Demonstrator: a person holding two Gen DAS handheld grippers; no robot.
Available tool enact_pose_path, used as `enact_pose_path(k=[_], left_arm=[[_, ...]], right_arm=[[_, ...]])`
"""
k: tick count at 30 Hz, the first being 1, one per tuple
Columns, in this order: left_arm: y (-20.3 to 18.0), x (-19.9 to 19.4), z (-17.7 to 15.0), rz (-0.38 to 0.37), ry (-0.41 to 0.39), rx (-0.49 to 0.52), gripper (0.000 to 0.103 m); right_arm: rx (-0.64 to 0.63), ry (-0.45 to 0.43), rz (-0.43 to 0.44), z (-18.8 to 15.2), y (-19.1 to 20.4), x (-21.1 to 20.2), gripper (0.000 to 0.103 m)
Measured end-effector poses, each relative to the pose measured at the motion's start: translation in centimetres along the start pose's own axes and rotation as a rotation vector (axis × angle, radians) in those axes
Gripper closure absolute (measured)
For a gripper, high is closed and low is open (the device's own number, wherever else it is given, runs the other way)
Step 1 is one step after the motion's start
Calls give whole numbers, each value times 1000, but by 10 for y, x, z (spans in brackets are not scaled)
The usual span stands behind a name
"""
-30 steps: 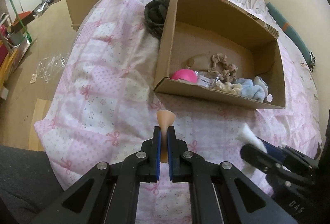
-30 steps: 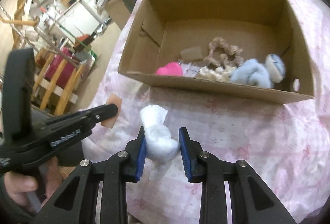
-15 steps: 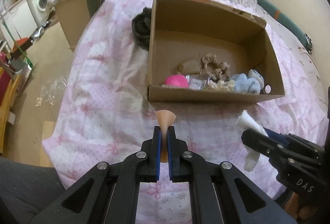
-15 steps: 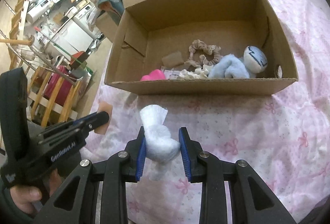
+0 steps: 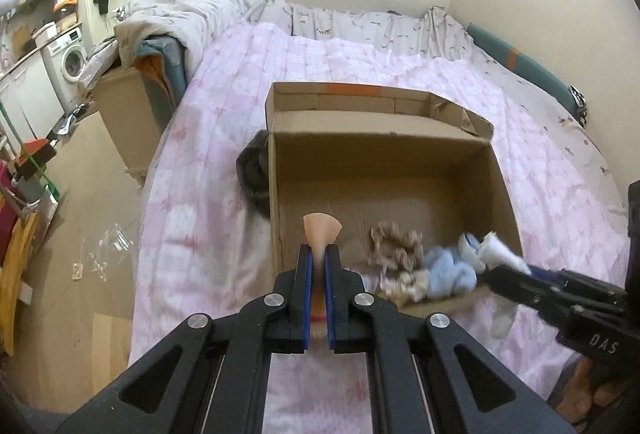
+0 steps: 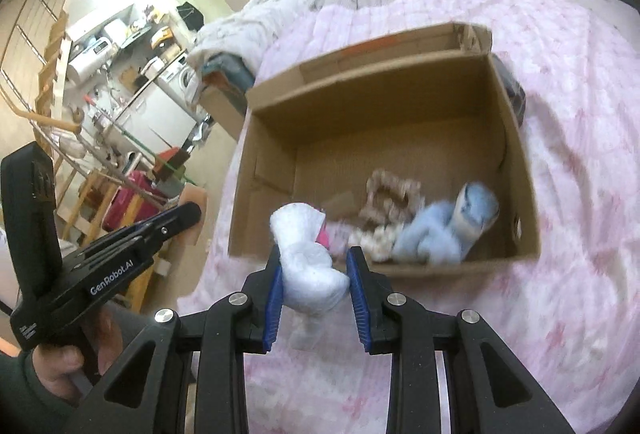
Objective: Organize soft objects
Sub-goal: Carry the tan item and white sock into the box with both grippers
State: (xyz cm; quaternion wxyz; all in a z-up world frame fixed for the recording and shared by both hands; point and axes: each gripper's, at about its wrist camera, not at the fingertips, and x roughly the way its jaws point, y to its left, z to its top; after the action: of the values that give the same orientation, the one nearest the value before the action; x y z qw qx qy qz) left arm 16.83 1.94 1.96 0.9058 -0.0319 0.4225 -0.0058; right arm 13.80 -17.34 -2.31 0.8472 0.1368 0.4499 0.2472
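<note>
My left gripper [image 5: 318, 266] pinches a peach sponge [image 5: 321, 230]; my right gripper [image 6: 314, 274] is clamped on a white cloth [image 6: 308, 262]. Both hang at the near rim of the cardboard box [image 5: 384, 170], whose floor toward twelve o'clock lies bare, scrunchies [image 5: 396, 242] at four o'clock.

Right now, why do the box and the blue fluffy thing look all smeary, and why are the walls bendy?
Right wrist view: motion blur smears the cardboard box, blue plush toy and pink quilt, while the white cloth in the right tool stays sharp. Left wrist view: milder blur; the left tool is crisp. Both views: the fisheye lens bends the walls and darkens the corners.
</note>
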Motion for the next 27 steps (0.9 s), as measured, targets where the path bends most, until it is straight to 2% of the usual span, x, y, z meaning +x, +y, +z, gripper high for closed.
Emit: enact_pose_path(k=[3,6,12,19,27], left_arm=[[-1,16,11,2,1,-1,98],[-6,34,14,6,2,21,98],[-8,69,6,31,54,15,97],[-16,79,-3,17,59,69,97],[-7,86,-4,3,80,11,97]], right_arm=[[-17,-18,-17,19,-10,5,71],[21,-24,-22,31,-27,18,71],[77,-2,-65,31,-53,49,71],[68,19,-76,26,-54,59,71],[9,36,-89,20,-40,63,71]])
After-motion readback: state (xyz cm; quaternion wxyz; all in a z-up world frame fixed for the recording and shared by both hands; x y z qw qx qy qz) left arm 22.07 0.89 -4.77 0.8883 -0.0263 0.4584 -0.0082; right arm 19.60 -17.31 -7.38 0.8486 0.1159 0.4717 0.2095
